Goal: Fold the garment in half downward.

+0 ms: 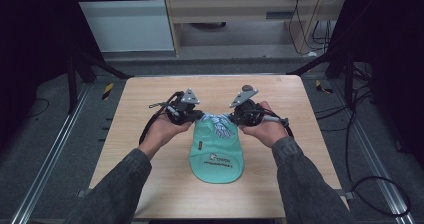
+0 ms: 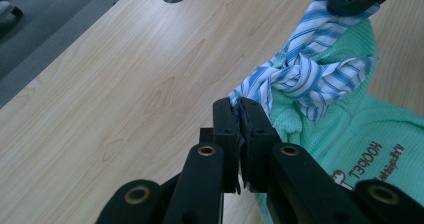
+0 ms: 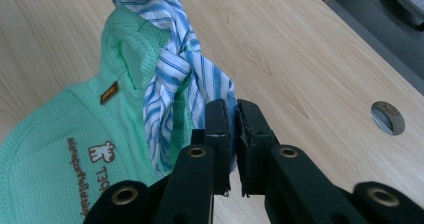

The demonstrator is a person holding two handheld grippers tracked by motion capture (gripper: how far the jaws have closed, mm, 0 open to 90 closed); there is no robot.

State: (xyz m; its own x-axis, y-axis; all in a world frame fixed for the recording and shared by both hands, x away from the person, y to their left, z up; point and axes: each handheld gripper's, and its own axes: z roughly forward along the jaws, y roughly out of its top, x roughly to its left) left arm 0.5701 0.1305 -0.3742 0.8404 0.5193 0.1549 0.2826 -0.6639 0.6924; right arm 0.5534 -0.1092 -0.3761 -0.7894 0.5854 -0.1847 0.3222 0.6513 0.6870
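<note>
The left gripper (image 1: 196, 115) is clamping one end of the striped tie (image 2: 305, 76), and the right gripper (image 1: 234, 116) is pinching the other end. The knotted tie is sitting at the top of a green bib (image 1: 216, 156), lying mid-table (image 1: 150, 91).

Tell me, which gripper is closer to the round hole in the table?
Right. The right gripper is just below the round hole at the table's far edge, shut on a striped tie. The left gripper, shut on the tie's other end, is farther left.
</note>
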